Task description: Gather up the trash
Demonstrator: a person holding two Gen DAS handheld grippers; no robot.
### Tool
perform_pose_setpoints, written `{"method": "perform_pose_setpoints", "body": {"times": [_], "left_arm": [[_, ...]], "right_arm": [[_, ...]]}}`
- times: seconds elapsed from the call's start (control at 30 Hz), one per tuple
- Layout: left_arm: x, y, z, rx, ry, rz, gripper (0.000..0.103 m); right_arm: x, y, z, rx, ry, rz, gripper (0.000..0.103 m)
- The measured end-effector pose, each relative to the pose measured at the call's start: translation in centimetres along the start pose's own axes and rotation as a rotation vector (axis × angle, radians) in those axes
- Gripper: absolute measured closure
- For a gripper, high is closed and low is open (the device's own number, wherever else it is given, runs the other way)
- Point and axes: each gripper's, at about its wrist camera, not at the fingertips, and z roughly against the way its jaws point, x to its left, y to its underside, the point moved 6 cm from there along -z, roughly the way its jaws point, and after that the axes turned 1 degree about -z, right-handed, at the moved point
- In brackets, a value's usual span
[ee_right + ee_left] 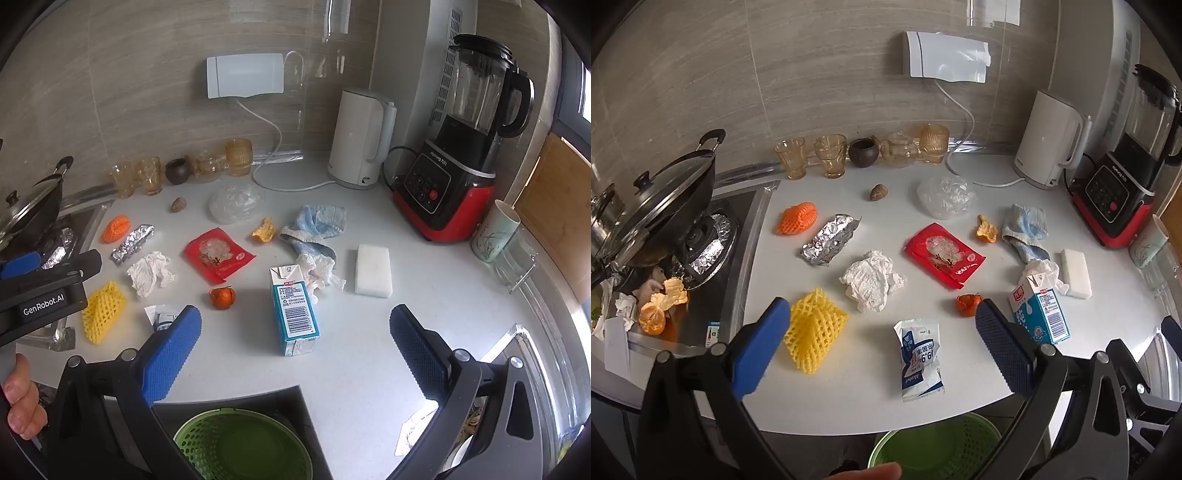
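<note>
Trash lies scattered on the white counter (979, 365): a yellow foam net (814, 334), a crumpled tissue (871, 282), a white-blue wipe packet (919, 358), a red wrapper (943, 256), foil (831, 238), an orange net (798, 218), orange peels (967, 304), and a milk carton (295, 310). A green mesh bin (240, 446) sits below the counter's front edge. My left gripper (879, 350) is open and empty above the packet and yellow net. My right gripper (295, 347) is open and empty, near the carton.
A wok with a glass lid (661, 206) sits on the stove at left. Glasses and a teapot (864, 153) line the back wall. A white kettle (360, 138), a blender (458, 147), a sponge (373, 271) and a blue cloth (317, 225) stand right.
</note>
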Motion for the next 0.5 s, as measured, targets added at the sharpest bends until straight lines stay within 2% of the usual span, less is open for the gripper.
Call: {"method": "perform_pose_setpoints", "body": {"times": [0.5], "left_arm": [[-0.28, -0.01, -0.01, -0.001, -0.003, -0.013, 0.007]], "right_arm": [[-0.22, -0.03, 0.02, 0.003, -0.004, -0.005, 0.002]]}}
